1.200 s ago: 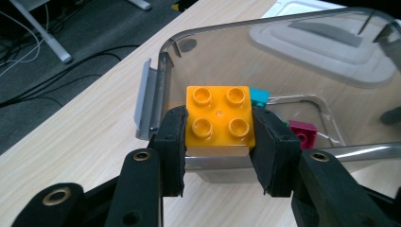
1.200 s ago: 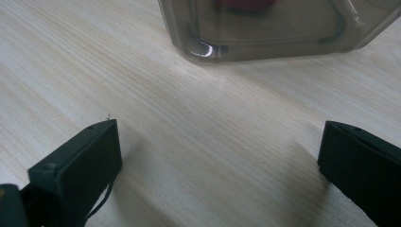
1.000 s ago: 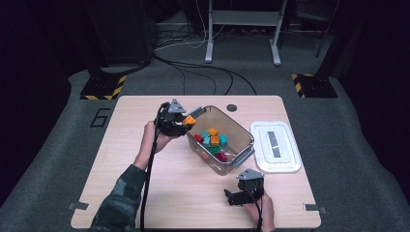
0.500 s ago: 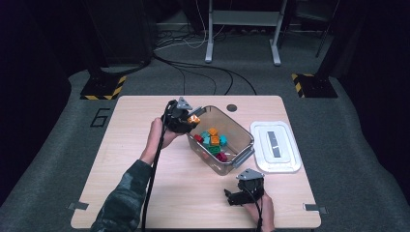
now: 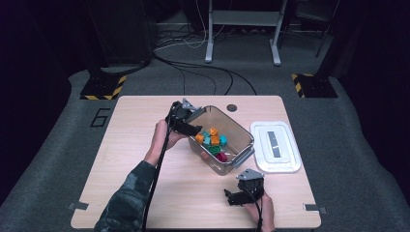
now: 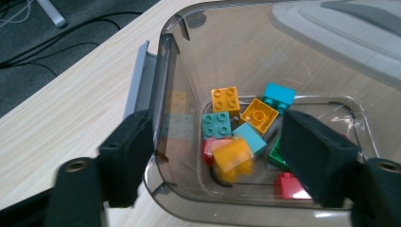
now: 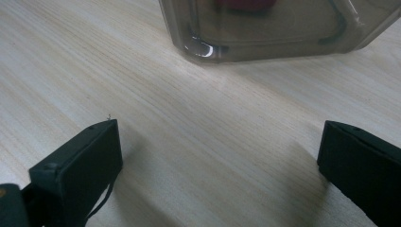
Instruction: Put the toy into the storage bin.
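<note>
Pale wood table (image 5: pixel 125 159) on grey carpet, dark room behind. Landmark: the clear bin (image 5: pixel 225 139) mid-table. Nearest you, your right gripper (image 5: pixel 231 197) sits low on the tabletop just short of the bin's near corner, jaws wide apart with nothing between them; its own view shows bare wood and the bin's base ahead. Your left gripper (image 5: pixel 196 131) hangs over the bin's left rim, jaws just opened, and an orange block (image 6: pixel 232 158), blurred, sits loose between them without touching either pad, above the pile inside the bin. Beneath it lie teal, yellow-orange, red and green blocks. Right of the bin, just beside it, lies the white lid (image 5: pixel 274 146), flat.
</note>
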`<state>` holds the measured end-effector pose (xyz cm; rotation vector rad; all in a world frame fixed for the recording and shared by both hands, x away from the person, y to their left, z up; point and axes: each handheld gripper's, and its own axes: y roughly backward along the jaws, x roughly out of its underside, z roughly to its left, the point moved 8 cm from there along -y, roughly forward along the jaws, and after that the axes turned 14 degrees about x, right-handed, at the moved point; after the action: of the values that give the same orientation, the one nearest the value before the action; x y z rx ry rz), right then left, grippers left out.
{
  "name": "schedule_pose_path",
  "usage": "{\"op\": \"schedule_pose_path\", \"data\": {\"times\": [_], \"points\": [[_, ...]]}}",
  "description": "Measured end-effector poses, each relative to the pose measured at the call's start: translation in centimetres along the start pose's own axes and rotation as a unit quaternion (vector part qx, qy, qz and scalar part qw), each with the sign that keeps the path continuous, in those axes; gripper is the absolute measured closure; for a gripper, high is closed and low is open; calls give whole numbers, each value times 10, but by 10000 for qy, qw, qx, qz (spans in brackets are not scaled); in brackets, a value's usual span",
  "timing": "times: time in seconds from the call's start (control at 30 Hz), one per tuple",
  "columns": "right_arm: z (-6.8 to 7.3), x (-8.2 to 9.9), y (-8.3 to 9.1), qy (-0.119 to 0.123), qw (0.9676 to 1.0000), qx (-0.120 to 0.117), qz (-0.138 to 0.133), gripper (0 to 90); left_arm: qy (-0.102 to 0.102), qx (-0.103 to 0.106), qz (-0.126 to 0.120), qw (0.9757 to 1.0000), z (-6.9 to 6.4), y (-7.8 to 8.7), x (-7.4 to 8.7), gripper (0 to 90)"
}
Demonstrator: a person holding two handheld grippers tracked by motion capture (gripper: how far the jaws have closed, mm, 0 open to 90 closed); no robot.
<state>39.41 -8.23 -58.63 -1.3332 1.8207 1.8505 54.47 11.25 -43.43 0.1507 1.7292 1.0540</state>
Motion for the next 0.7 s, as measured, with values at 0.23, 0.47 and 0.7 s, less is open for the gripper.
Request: {"op": "schedule_pose_path", "data": {"times": [0.23, 0.47, 0.7], "points": [[0, 0, 0, -17, 10000, -15, 2, 0, -89, -42, -46, 9999, -13, 17, 21, 213], [0, 0, 0, -15, 10000, -13, 1, 0, -62, -149, -203, 9997, -19, 34, 49, 146], [1, 0, 0, -65, 10000, -10, 0, 0, 68, -244, -299, 9992, -27, 39, 78, 75]]}}
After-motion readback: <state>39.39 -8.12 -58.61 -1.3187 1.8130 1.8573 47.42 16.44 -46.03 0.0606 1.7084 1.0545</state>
